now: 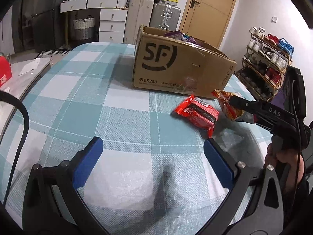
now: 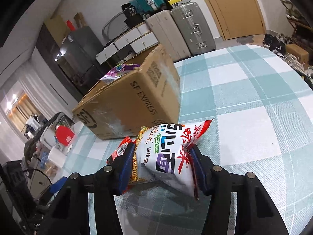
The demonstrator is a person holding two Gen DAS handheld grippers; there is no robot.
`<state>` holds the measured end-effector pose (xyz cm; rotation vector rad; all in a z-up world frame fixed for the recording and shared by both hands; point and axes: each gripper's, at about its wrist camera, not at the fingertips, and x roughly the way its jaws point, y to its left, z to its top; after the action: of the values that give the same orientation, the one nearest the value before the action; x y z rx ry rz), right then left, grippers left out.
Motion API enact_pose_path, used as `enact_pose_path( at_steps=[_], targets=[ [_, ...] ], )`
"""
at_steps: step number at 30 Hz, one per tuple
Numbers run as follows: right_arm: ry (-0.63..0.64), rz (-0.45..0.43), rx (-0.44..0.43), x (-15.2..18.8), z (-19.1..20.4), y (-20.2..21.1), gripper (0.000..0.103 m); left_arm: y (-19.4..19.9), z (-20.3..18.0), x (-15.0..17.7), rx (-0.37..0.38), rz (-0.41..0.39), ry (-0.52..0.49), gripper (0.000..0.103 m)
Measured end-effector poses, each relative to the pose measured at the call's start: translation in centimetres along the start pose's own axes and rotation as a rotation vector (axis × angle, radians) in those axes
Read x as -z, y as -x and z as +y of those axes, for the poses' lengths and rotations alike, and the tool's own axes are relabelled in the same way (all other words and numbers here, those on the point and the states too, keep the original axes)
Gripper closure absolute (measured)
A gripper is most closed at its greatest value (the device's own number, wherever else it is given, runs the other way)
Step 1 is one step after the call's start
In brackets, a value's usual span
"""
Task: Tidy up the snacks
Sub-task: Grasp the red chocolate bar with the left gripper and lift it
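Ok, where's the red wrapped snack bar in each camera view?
Left wrist: red wrapped snack bar lies right of centre on the checked cloth.
Right wrist: only a sliver shows, lower left of centre, behind the jaws.
Shared landmark: brown cardboard SF box.

**What I can't make out**

My right gripper's blue pads (image 2: 197, 173) cover both side edges of the white noodle snack bag (image 2: 168, 156). At centre left the red wrapped snack pack (image 2: 119, 150) is mostly hidden behind it. The brown cardboard SF box (image 1: 176, 66) hides nearly all its contents; only a purple packet (image 1: 180, 36) peeks over the rim, print unreadable. Small print along the box's base is blurred.
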<state>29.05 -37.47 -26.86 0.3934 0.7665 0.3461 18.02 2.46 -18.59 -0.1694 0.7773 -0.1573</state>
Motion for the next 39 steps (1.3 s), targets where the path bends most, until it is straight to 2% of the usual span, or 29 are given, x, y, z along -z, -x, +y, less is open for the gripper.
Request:
enact_pose_path(
  at_steps=[2, 5, 10, 14, 19, 23, 26, 30, 33, 36, 38, 39],
  targets=[
    [-0.012, -0.002, 0.007, 0.1, -0.1, 0.1, 0.048, -0.1, -0.9, -0.3, 0.015, -0.013, -0.051, 0.0],
    [-0.024, -0.013, 0.008, 0.1, -0.4, 0.4, 0.048, -1.1, -2.4, -1.7, 0.046, 0.033, -0.132, 0.0],
    [-0.032, -0.023, 0.017, 0.2, -0.4, 0.7, 0.048, -3.9, -3.5, -4.7, 0.101, 0.11, -0.121, 0.0],
    [-0.058, -0.018, 0.011, 0.2, -1.0, 0.8, 0.048, -6.1, -4.9, -6.4, 0.089, 0.142, -0.209, 0.0],
    [-0.078, -0.015, 0.009, 0.2, -1.4, 0.8, 0.047, -8.1, -7.3, -7.2, 0.13, 0.198, -0.342, 0.0],
    [-0.077, -0.005, -0.004, 0.2, -1.4, 0.6, 0.047, -9.7, -8.5, -7.3, 0.173, 0.249, -0.394, 0.001],
    [-0.075, -0.011, -0.011, 0.1, -1.5, 0.7, 0.047, -10.9, -9.0, -7.6, 0.167, 0.267, -0.419, 0.003],
    [-0.084, -0.005, -0.015, 0.2, -1.7, 0.6, 0.047, -12.2, -8.7, -8.0, 0.206, 0.306, -0.401, 0.014],
    [-0.083, -0.002, -0.018, 0.2, -1.7, 0.6, 0.047, -13.2, -8.9, -7.9, 0.197, 0.336, -0.423, 0.034],
    [-0.082, 0.0, -0.023, 0.2, -1.6, 0.5, 0.047, -12.9, -8.4, -7.8, 0.226, 0.32, -0.435, 0.039],
    [-0.081, 0.002, -0.024, 0.2, -1.5, 0.4, 0.047, -12.5, -7.8, -7.8, 0.223, 0.313, -0.431, 0.053],
    [-0.082, 0.002, -0.024, 0.2, -1.5, 0.4, 0.047, -12.2, -7.3, -7.7, 0.219, 0.315, -0.42, 0.055]
  ],
)
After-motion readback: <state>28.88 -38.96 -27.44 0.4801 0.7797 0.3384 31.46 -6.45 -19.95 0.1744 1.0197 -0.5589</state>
